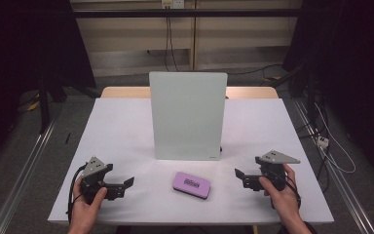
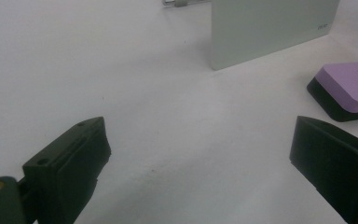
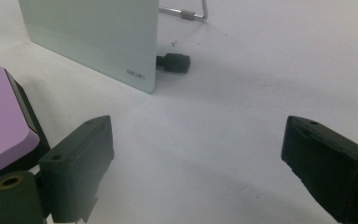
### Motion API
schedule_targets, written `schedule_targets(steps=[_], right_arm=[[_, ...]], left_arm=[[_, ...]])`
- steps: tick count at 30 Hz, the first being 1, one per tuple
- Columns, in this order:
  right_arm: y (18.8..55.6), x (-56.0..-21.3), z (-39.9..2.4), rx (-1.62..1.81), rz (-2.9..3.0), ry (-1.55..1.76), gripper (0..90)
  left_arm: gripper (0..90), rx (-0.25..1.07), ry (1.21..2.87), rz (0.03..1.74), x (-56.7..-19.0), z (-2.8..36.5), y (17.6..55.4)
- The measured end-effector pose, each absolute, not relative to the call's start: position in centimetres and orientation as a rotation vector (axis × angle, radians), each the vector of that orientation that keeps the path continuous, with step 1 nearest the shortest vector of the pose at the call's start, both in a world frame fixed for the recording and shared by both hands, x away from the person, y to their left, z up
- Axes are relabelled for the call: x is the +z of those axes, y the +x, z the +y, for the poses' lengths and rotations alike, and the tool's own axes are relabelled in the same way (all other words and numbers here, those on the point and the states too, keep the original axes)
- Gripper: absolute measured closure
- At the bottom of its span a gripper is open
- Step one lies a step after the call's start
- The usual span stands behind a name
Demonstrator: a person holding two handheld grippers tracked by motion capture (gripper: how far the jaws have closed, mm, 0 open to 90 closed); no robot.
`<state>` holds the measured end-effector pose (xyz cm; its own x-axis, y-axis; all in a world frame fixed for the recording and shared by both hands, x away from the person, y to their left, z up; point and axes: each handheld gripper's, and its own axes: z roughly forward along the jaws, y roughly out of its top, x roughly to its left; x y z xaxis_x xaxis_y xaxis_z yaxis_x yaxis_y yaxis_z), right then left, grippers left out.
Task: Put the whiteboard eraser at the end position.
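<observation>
Purple eraser [image 1: 191, 185] lies flat between my left gripper [image 1: 126, 185] and right gripper [image 1: 240, 177]; both look released, touching nothing, before the whiteboard [image 1: 187, 115].

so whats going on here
A person holds a gripper in each hand over a white table. The left gripper and right gripper both have open jaws with nothing between them, flanking a purple eraser lying flat. Behind it a small whiteboard stands upright.
</observation>
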<state>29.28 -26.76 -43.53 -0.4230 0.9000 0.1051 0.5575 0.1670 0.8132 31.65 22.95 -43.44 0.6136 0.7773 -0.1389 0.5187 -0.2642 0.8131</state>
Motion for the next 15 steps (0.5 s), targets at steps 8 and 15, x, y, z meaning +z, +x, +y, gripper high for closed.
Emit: schedule_targets(steps=[8, 15], right_arm=[[28.64, -44.22, -27.75, 1.169, 1.998, 1.417, 8.6], [28.67, -44.19, -27.92, 1.170, 2.000, 1.423, 8.1]], left_arm=[[4.5, 0.349, 1.911, 1.029, -43.35, 23.12, 31.54], [4.4, 0.353, 1.909, 1.047, -43.46, 23.18, 31.62]])
